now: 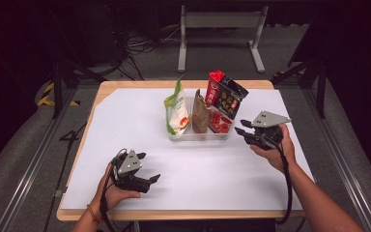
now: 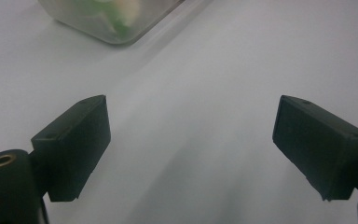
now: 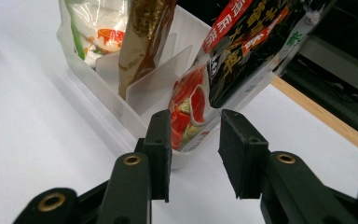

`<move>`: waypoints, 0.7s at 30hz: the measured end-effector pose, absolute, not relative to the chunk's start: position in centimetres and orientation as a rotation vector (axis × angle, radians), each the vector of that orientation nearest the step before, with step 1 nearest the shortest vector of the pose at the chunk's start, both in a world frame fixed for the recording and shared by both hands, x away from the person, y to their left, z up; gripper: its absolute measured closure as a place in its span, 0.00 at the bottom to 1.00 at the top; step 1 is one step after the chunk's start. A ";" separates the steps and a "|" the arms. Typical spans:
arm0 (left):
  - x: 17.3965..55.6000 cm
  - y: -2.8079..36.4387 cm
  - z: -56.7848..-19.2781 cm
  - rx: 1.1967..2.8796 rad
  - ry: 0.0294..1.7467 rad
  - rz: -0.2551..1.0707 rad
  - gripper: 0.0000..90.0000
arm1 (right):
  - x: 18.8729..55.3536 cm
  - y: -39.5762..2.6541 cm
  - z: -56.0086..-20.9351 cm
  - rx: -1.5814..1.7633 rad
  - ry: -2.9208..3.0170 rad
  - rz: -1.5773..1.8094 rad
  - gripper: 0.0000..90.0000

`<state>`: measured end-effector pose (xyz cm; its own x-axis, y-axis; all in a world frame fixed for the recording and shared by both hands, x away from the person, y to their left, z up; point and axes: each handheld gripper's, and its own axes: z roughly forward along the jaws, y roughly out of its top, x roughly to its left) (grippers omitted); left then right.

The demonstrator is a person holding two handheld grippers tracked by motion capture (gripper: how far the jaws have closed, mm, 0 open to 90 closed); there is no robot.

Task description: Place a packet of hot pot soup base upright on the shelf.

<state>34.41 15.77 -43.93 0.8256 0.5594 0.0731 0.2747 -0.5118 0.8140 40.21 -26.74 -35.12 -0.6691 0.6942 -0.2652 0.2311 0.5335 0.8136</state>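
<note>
A clear plastic bin [image 1: 200, 137] with dividers stands at the middle of the table. It holds a green-and-white packet [image 1: 176, 112], a brown packet [image 1: 201, 116], a red packet [image 1: 219, 122] and a black-and-red packet [image 1: 226, 96] that leans out to the right. My right gripper [image 1: 241, 126] hovers just off the bin's right end, pointing at it. In the right gripper view its jaws [image 3: 193, 140] stand partly apart with nothing between them, just short of the bin wall [image 3: 116, 116] and red packet [image 3: 189, 102]. My left gripper [image 1: 149, 166] rests at the front left, wide open [image 2: 191, 135] over bare sheet.
A white sheet [image 1: 125, 125] covers the wooden table [image 1: 101, 87]. The bin's corner [image 2: 116, 32] shows far ahead in the left gripper view. Beyond the table stand a grey metal frame [image 1: 220, 21] and floor cables [image 1: 135, 48].
</note>
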 end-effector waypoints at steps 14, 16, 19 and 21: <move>34.4 15.7 -44.0 2.136 0.609 0.409 0.13 | 39.7 -27.3 -35.4 0.738 2.205 1.055 0.61; 34.4 15.7 -44.0 2.135 0.610 0.410 0.13 | 39.6 -27.4 -35.6 0.733 2.210 1.052 0.60; 34.4 15.7 -44.0 2.135 0.607 0.410 0.13 | 39.5 -27.5 -35.7 0.736 2.214 1.049 0.55; 34.4 15.7 -44.0 2.135 0.608 0.410 0.13 | 39.5 -27.6 -35.8 0.738 2.217 1.043 0.52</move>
<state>34.43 15.70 -43.97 0.8278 0.5564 0.0725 0.2756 -0.5158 0.8111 39.54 -27.55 -35.75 -0.6823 0.6830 -0.2608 0.2347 0.5425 0.8066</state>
